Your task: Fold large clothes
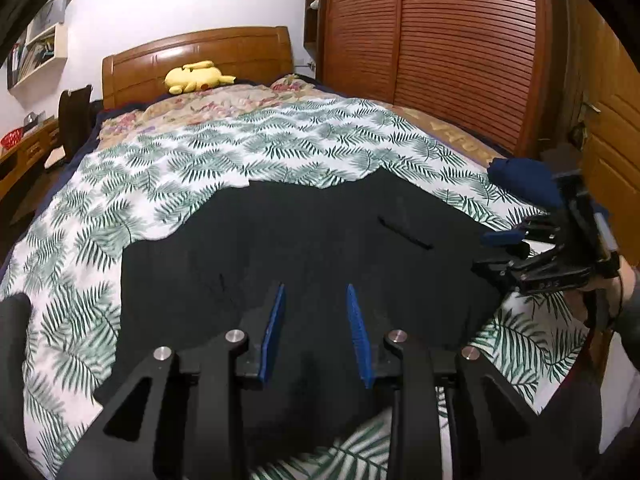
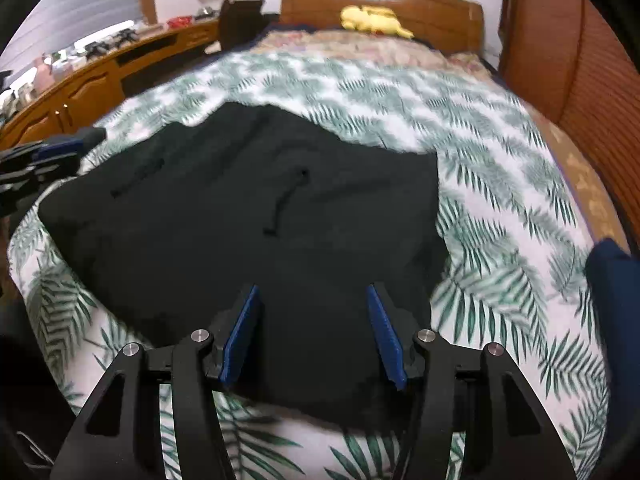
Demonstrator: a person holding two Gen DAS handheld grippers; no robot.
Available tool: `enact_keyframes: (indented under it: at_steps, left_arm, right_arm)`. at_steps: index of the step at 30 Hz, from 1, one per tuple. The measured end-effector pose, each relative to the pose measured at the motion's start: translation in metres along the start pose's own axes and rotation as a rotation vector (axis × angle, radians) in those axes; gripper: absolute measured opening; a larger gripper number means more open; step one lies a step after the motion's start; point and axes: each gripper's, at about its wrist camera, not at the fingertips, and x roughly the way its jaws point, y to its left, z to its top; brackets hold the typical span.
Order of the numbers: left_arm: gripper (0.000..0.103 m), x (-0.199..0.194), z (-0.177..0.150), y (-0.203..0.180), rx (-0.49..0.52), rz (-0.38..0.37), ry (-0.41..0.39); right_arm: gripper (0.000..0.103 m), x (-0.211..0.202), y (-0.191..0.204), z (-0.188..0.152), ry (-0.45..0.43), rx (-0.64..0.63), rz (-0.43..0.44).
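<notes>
Between folds, it seems: the black garment (image 2: 248,240) lies flat on the bed (image 1: 100,240), just ahead of both sets of fingers. The left gripper (image 1: 316,332) is part-open, the right gripper (image 2: 316,332) wider, both empty. Next up, likely pinching an edge. Wooden wardrobe (image 1: 432,40) beyond.

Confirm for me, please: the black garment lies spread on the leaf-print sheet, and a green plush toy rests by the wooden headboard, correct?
Not quite: the plush toy is yellow, not green, as the left wrist view shows. The rest holds: the black garment lies spread on the leaf-print sheet, and the toy rests by the wooden headboard.
</notes>
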Motion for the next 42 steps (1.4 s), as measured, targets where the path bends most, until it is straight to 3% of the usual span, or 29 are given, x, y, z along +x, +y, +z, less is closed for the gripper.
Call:
enact_keyframes:
  at_steps: [6, 12, 17, 25, 34, 42]
  left_arm:
    - [0.030, -0.009, -0.004, -0.006, -0.037, -0.004, -0.002]
    - [0.030, -0.020, -0.011, -0.003, -0.061, 0.014, -0.008]
    - [0.030, -0.024, -0.033, 0.015, -0.084, 0.075, 0.036]
    - [0.030, -0.023, -0.073, 0.052, -0.143, 0.163, 0.132]
    - [0.031, -0.015, -0.090, 0.064, -0.168, 0.197, 0.182]
    - [0.031, -0.014, -0.098, 0.067, -0.194, 0.198, 0.178]
  right_arm:
    - [0.055, 0.016, -0.002, -0.023, 0.017, 0.016, 0.003]
    - [0.055, -0.002, -0.005, -0.023, -0.010, 0.016, -0.014]
    - [0.055, -0.016, -0.017, -0.030, -0.024, 0.029, -0.041]
    - [0.061, 0.005, -0.026, -0.048, 0.050, 0.062, -0.033]
    - [0.065, 0.005, -0.025, -0.049, 0.034, 0.048, -0.048]
    - [0.065, 0.001, -0.027, -0.052, 0.021, 0.054, -0.039]
